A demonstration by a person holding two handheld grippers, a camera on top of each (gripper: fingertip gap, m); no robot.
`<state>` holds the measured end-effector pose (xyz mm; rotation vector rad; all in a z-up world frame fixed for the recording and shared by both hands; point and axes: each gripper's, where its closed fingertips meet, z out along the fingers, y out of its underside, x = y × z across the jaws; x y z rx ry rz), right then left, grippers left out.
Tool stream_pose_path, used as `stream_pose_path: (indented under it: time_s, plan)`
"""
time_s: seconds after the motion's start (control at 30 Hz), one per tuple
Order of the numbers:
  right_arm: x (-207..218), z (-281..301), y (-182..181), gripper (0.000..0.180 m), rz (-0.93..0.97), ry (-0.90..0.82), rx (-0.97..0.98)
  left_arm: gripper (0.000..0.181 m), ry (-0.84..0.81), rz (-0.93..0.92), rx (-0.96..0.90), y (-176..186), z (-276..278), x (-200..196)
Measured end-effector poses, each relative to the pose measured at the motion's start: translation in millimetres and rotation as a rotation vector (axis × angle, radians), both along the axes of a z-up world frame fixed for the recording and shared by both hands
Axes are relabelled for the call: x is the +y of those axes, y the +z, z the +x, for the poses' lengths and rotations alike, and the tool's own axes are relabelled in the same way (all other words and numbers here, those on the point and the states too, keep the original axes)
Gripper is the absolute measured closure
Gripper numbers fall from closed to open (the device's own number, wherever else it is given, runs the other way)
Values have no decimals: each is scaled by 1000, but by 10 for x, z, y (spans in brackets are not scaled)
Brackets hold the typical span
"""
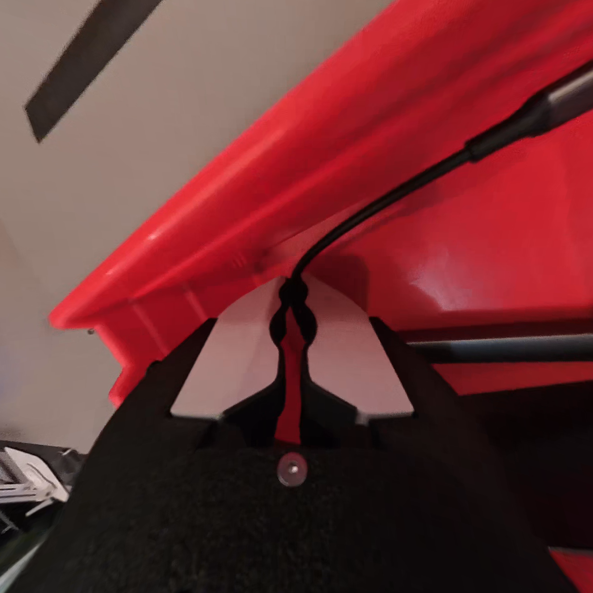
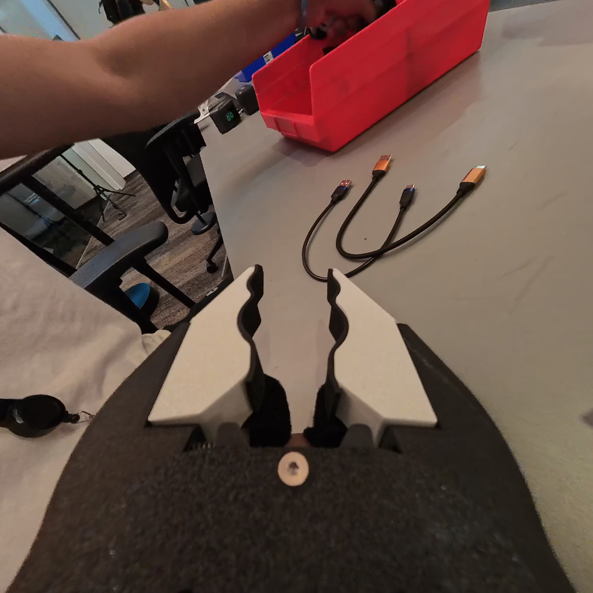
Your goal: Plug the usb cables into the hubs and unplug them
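- Left gripper [image 1: 293, 308] is inside the red bin [image 1: 321, 167], jaws pinched down on a thin black cable [image 1: 369, 211]. The cable runs up and right to a dark grey body [image 1: 564, 96], most likely a hub on its lead. The view is blurred, so I can't be sure.
- A second long grey bar [image 1: 500, 349] lies in the bin to my right, possibly another hub. Can't confirm.
- Right gripper [image 2: 295, 282] hangs low over the grey table [image 2: 481, 321], jaws parted to a moderate gap, nothing between them.
- Two short USB cables lie on the table ahead of the right gripper, between it and the bin. One has orange plugs [image 2: 382, 165], the other blue plugs [image 2: 341, 189]. Their black leads cross near my right fingertips.
- In the right view my left forearm [image 2: 128, 80] reaches across into the bin [image 2: 369, 96].
- Step in hand, as I read it: fetching a hub out of the bin. Nothing is plugged in yet.
- Next move calls for a slow lift by the lead so the body clears the bin wall without swinging. Then set it flat near the cables with its ports facing the plugs.
- The right gripper should then take one plug by its shell.
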<state>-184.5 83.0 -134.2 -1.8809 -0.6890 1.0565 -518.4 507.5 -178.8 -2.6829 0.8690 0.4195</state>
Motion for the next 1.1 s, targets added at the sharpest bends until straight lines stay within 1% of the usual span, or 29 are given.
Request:
stream_pose_path:
  time_s: [0.1,0.23,0.33,0.4,0.5,0.6,0.67,0.77,0.87,0.97,1.0,1.03,1.1]
  plan:
    - [-10,-5,9,141,9,3,-5,178,-56,112,-27,354,52,-37]
    - [24,-18,22,141,43,-10,-32,178,-132,277,-38,1059,119,-146]
    - [167,-11,24,141,125,-59,-119,178,-178,383,-48,1595,224,-282]
    - [317,-14,108,139,200,-110,-160,178,-220,454,-58,1955,351,-407]
    - [505,-73,352,136,263,-167,-123,178,-323,530,-150,2429,750,-704]
    - [703,-139,614,128,325,-207,-95,178,-460,559,-296,2751,1294,-1123]
    - [830,-168,779,120,374,-247,-72,179,-549,554,-419,2865,1674,-1443]
    - [882,-241,966,117,398,-271,14,179,-689,532,-605,2908,2210,-1928]
    - [821,-277,1096,117,355,-271,172,179,-769,479,-741,2807,2605,-2337]
    - [770,-240,1088,118,271,-269,327,179,-818,425,-806,2666,2874,-2642]
    - [753,-220,1059,127,262,-265,346,179,-829,411,-818,2628,2939,-2717]
    - [732,-192,1031,149,281,-261,336,178,-836,401,-830,2599,2994,-2780]
    - [753,-111,928,170,319,-301,251,179,-837,387,-860,2569,3066,-2866]
